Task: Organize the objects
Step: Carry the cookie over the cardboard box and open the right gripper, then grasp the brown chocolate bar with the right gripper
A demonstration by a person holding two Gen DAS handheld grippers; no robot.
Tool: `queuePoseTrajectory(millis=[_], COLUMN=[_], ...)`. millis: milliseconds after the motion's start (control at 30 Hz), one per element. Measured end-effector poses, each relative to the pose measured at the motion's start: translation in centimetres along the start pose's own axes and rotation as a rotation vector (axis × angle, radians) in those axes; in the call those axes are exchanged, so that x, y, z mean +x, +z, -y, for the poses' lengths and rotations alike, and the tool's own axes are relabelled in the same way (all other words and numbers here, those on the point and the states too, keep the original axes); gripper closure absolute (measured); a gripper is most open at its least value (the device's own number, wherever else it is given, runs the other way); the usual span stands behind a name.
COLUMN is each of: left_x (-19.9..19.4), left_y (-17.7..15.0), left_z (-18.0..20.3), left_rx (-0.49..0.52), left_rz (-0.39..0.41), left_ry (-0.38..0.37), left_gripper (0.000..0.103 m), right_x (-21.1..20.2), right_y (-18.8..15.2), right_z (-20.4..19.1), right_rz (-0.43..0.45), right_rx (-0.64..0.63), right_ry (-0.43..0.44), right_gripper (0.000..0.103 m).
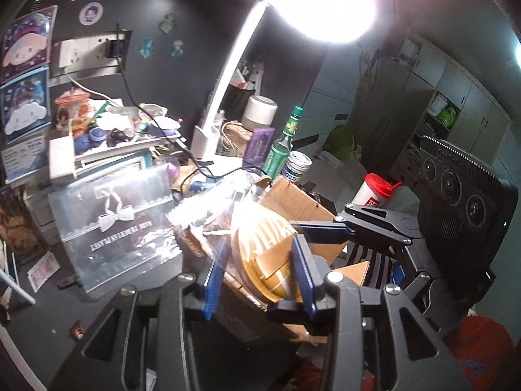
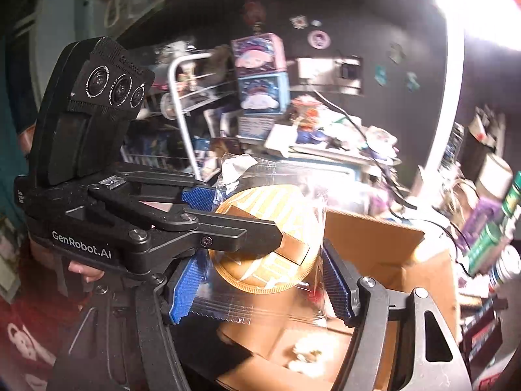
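A: What is hard to read here?

B: The lamp (image 1: pixel 320 3) burns out the top of both views, and its glare washes over the gold disc (image 2: pixel 267 238) in its clear wrapper (image 2: pixel 224 312). The raised letters on the disc can't be read. The right view is smeared across the bench (image 1: pixel 39 325) clutter.

A: Any legible writing?

B: "GenRobot.AI" on the left gripper (image 2: pixel 208 224) body. The red-capped cup (image 1: pixel 374 192) has a label too small to read.

A: And the fingers?

B: The left gripper's are clenched on the wrapped disc, blue pads against it. The right gripper (image 2: pixel 263 290) has its fingers on the wrapper's two sides, grasping it. The disc hangs above the open cardboard box (image 2: pixel 374 238), held by both.
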State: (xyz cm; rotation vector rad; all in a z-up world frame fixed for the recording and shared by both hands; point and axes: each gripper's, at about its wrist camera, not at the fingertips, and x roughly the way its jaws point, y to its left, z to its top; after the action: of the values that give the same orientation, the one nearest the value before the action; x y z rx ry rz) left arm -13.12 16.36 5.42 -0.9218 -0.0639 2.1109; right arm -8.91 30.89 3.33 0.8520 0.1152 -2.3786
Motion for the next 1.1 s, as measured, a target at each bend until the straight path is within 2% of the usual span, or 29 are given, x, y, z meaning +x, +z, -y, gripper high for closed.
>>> queuePoseTrajectory(millis=[267,300,333,367,400,467,533,767,933,1100], left_x=[5.4,5.6,5.7,5.6,5.3,4.2,2.8,-3.0,-7.8,-11.9], left_y=[0.7,0.7,0.7,0.7,0.7,0.8,0.9,-0.2,-2.1,-5.3], left_z=[1.8,1.9,1.8,1.8,1.7,1.5,1.2,-1.0,-3.1,-5.7], left_rx=[0.025,0.028,0.032,0.036,0.038,0.041,0.043,0.025,0.003,-0.046], left_rz=[-0.084,-0.087,-0.087,-0.081,-0.072,-0.054,-0.026,0.065,0.132,0.182], left_ry=[-0.021,-0.009,0.003,0.014,0.017,0.025,0.061,0.162,0.290,0.415], left_gripper=[0.064,0.057,0.043,0.035,0.028,0.027,0.021,0.020,0.018,0.016], right_x=[-0.5,-0.4,-0.2,0.0,0.1,0.3,0.5,0.6,0.6,2.1], right_y=[-1.9,-2.0,-2.1,-2.1,-2.2,-2.2,-2.0,-1.1,-0.2,0.1], right_z=[4.1,4.3,4.4,4.3,4.4,4.3,4.0,2.7,-1.1,-7.2], right_rz=[-0.071,-0.081,-0.090,-0.098,-0.104,-0.108,-0.111,-0.090,-0.039,-0.014], right_rx=[0.055,0.052,0.047,0.043,0.040,0.029,0.014,-0.007,-0.066,-0.159], right_ry=[-0.059,-0.066,-0.073,-0.078,-0.081,-0.086,-0.096,-0.088,-0.005,0.115], right_gripper=[0.038,0.038,0.038,0.035,0.028,0.024,0.024,0.024,0.024,0.024])
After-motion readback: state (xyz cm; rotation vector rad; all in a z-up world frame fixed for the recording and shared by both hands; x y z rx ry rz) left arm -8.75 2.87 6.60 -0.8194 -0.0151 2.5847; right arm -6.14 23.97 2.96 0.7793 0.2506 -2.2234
